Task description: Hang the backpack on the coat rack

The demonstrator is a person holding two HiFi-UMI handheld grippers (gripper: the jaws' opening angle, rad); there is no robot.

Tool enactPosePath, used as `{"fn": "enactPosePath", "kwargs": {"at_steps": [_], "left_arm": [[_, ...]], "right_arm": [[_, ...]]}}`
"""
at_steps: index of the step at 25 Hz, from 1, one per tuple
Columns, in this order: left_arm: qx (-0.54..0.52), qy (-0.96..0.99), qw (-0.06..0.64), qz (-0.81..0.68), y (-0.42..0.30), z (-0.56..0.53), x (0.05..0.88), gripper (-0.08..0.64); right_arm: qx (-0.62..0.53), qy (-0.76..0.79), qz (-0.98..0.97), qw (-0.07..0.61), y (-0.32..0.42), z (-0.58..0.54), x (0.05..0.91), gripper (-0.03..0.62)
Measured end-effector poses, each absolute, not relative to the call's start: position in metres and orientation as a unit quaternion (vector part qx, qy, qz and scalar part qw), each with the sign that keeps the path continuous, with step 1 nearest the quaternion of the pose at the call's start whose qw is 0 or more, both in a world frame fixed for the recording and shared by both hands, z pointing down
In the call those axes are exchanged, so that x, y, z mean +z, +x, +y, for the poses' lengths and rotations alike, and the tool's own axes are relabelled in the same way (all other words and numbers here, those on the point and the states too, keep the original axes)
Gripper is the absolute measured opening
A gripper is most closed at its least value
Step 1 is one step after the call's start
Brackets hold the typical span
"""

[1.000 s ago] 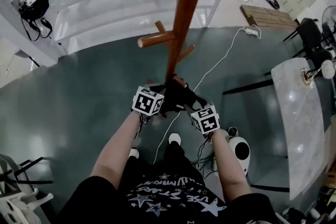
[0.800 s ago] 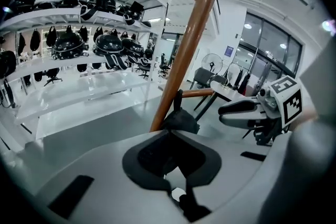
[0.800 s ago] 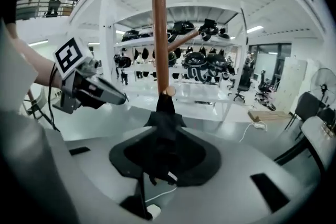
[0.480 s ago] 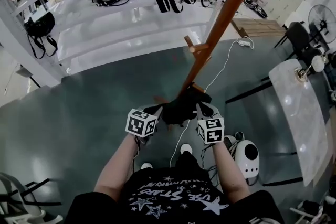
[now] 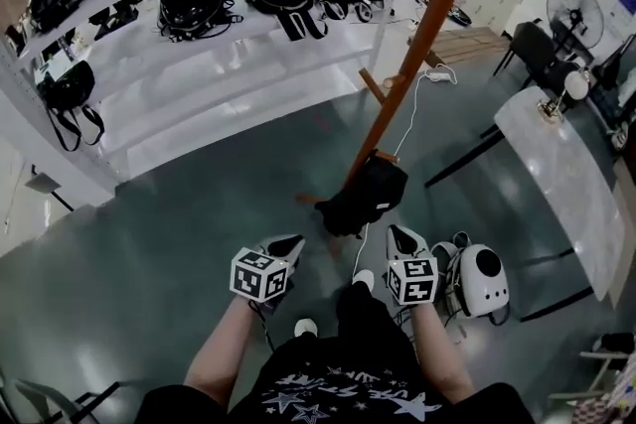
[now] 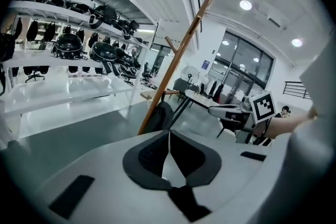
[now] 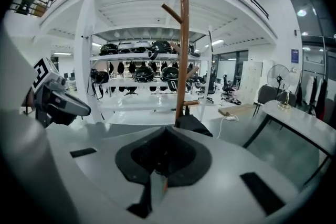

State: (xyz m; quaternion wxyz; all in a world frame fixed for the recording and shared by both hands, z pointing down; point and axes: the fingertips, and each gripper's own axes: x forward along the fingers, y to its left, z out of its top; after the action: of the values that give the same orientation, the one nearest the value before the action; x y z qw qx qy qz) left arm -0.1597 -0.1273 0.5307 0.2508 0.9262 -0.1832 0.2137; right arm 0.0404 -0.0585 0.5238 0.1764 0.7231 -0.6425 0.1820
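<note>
Left gripper is closed w/ nothing in it, its dark pads meeting edge to edge in the left gripper view. Right gripper is also closed & empty; its jaws have just been closing, on air only. Both sit low in the head view, side by side but apart, in front of the person's dark printed shirt and clear of the load. The black backpack hangs low against the wooden pole of the coat rack, off the grey-green floor and beyond both sets of jaws, touching neither. Prob. it hangs from a short lower peg, but the strap-to-peg contact is too small to make out. Another bare peg juts from the pole higher up. A white cable trails across the floor past the rack's base. Behind the rack, white shelving carries rows of black helmets. At right stands a pale table w/ a small lamp on it. A white case w/ a round dark window sits on the floor just beside the right forearm.
</note>
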Motion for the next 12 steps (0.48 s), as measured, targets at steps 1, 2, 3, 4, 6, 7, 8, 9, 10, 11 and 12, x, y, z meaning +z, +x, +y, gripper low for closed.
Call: {"fn": "enactPosePath", "kwargs": {"at_steps": [1, 2, 3, 4, 6, 7, 8, 9, 10, 11, 12], "left_arm": [[0.211, 0.929, 0.247, -0.178, -0.161, -0.126, 0.527, 0.025], [0.206, 0.932, 0.243, -0.174, -0.161, -0.125, 0.522, 0.026], [0.200, 0.935, 0.239, -0.171, -0.159, -0.124, 0.517, 0.026], [0.194, 0.938, 0.234, -0.167, -0.157, -0.123, 0.511, 0.026], [0.187, 0.944, 0.216, -0.164, -0.152, -0.121, 0.502, 0.026], [0.186, 0.947, 0.205, -0.164, -0.150, -0.120, 0.498, 0.026], [0.186, 0.949, 0.194, -0.164, -0.147, -0.119, 0.495, 0.025], [0.187, 0.951, 0.186, -0.164, -0.145, -0.117, 0.493, 0.025], [0.188, 0.951, 0.180, -0.164, -0.144, -0.115, 0.492, 0.025], [0.189, 0.951, 0.179, -0.165, -0.144, -0.113, 0.492, 0.025], [0.189, 0.951, 0.179, -0.167, -0.144, -0.111, 0.492, 0.025]], "right_arm": [[0.185, 0.726, -0.639, 0.172, 0.039, -0.052, 0.521, 0.012], [0.187, 0.728, -0.637, 0.170, 0.039, -0.046, 0.519, 0.012], [0.189, 0.729, -0.635, 0.169, 0.039, -0.042, 0.518, 0.012], [0.191, 0.730, -0.634, 0.169, 0.039, -0.038, 0.517, 0.012], [0.194, 0.733, -0.631, 0.165, 0.040, -0.034, 0.516, 0.012], [0.198, 0.734, -0.630, 0.157, 0.039, -0.034, 0.516, 0.012], [0.204, 0.734, -0.630, 0.147, 0.037, -0.035, 0.515, 0.012], [0.209, 0.734, -0.632, 0.138, 0.035, -0.036, 0.514, 0.012], [0.212, 0.732, -0.634, 0.132, 0.032, -0.037, 0.513, 0.012], [0.213, 0.730, -0.636, 0.130, 0.030, -0.039, 0.512, 0.012], [0.211, 0.728, -0.639, 0.130, 0.028, -0.040, 0.511, 0.012]]}}
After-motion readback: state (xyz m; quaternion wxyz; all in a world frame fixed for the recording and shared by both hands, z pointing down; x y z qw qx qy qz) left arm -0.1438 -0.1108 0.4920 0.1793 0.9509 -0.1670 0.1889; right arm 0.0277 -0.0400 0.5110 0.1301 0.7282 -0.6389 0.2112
